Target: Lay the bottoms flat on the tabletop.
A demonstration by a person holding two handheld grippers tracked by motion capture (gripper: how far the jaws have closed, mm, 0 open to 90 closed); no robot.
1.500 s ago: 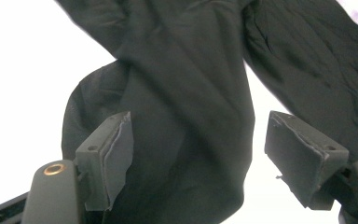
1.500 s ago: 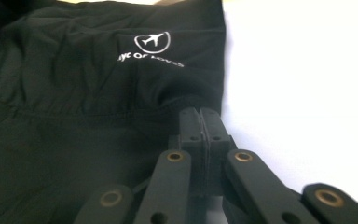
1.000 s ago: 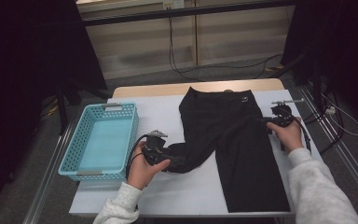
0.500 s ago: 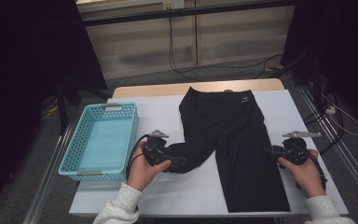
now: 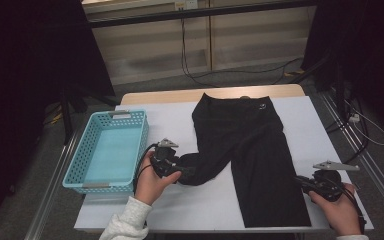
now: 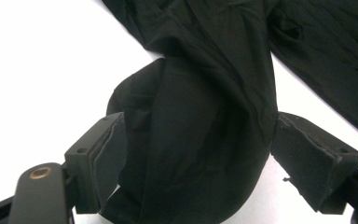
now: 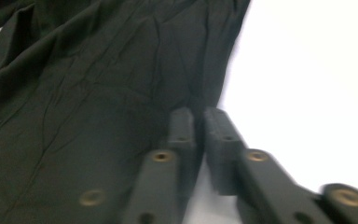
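Folding step: left gripper (image 6: 196,154) clamps the bunched leg of the black fabric trousers (image 5: 250,150); right gripper (image 7: 199,122), jaws just closed, pinches the other leg's edge. Next: lift evenly.

The trousers (image 5: 252,150) lie on the bench (image 5: 320,130). The basket (image 5: 111,150) stands left of the trousers, apparently just apart from them.

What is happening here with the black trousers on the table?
A person is folding black trousers on a white table. The left gripper is clamped on one bunched leg end, pulled sideways. The right gripper, its fingers just closed, sits at the straight leg's outer edge near the hem. A blue basket waits beside them.
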